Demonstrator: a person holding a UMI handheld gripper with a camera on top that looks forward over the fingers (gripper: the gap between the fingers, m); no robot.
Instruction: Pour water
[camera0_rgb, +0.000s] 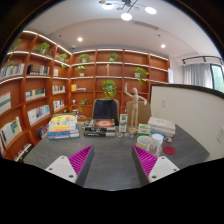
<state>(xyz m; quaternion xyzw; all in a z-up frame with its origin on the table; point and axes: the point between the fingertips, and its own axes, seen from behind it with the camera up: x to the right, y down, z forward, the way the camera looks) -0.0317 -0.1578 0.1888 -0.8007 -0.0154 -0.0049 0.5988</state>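
Here the gripper (112, 163) hangs above the near part of a grey desk (112, 150), and its jaws stand wide apart with nothing between them; the two magenta pads (81, 160) face each other across bare desk surface. The things for pouring seem to be beyond the right finger, on the right side of the desk: a small clear cup or container (152, 143) stands there, but it is too small to tell if it holds water. Just behind it lies a white flat box (161, 126), and near the desk edge to the right there is a small red object (169, 150) that I cannot identify. Beyond the left finger, on the left side of the desk, a stack of colourful books (63, 125) lies flat. In the middle at the far side there is a dark flat item like a book or tray (99, 127), and behind it a blue chair (105, 108). A wooden figure mannequin (131, 104) stands upright at the far edge of the desk, right of the chair. Wooden bookshelves (40, 85) with books and green plants (109, 87) cover the left wall and the back wall. A white panel (195, 110) stands at the right side, and a window with curtains (203, 74) is behind it.
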